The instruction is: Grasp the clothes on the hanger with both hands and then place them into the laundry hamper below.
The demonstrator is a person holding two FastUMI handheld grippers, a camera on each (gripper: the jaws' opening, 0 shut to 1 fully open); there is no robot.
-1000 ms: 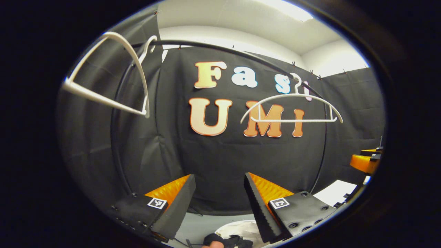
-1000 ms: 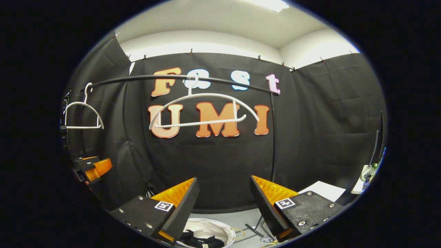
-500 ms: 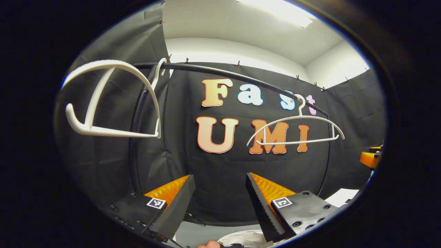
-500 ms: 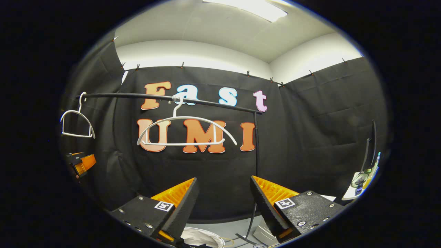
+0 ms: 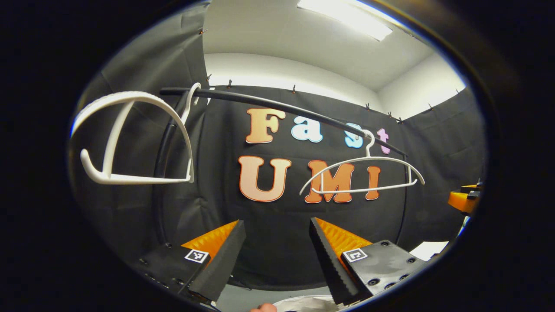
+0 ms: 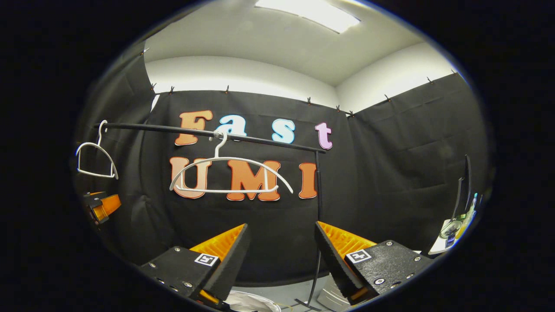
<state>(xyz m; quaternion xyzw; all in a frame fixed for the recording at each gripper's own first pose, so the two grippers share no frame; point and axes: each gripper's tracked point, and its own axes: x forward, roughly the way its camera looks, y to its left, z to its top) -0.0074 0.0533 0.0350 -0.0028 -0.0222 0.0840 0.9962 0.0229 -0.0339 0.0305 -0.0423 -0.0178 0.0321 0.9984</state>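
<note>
Two bare white hangers hang on the black rail [image 5: 277, 106]: a close one [image 5: 130, 138] at upper left and a farther one [image 5: 360, 173] at right. My left gripper [image 5: 273, 260] stands open below them with nothing between its fingers. In the right gripper view the same hangers [image 6: 230, 175] [image 6: 95, 160] hang from the rail [image 6: 208, 132], and my right gripper [image 6: 279, 264] is open and holds nothing. The white hamper's rim [image 5: 303, 301] [image 6: 249, 301] peeks in at the bottom edge. I cannot see what lies inside it.
The rack's upright post [image 6: 318, 208] stands just beyond my right gripper's fingers. The left gripper [image 6: 102, 206] shows at the far left, the right gripper [image 5: 464, 201] at the far right. Small items sit on a white surface [image 6: 451, 234] at right. A fingertip [image 5: 262, 307] shows at the bottom.
Both views have tilted upward: rail and hangers sit lower, more ceiling shows. The hamper with dark clothes in it has slid almost out at the bottom. The close hanger has swung round.
</note>
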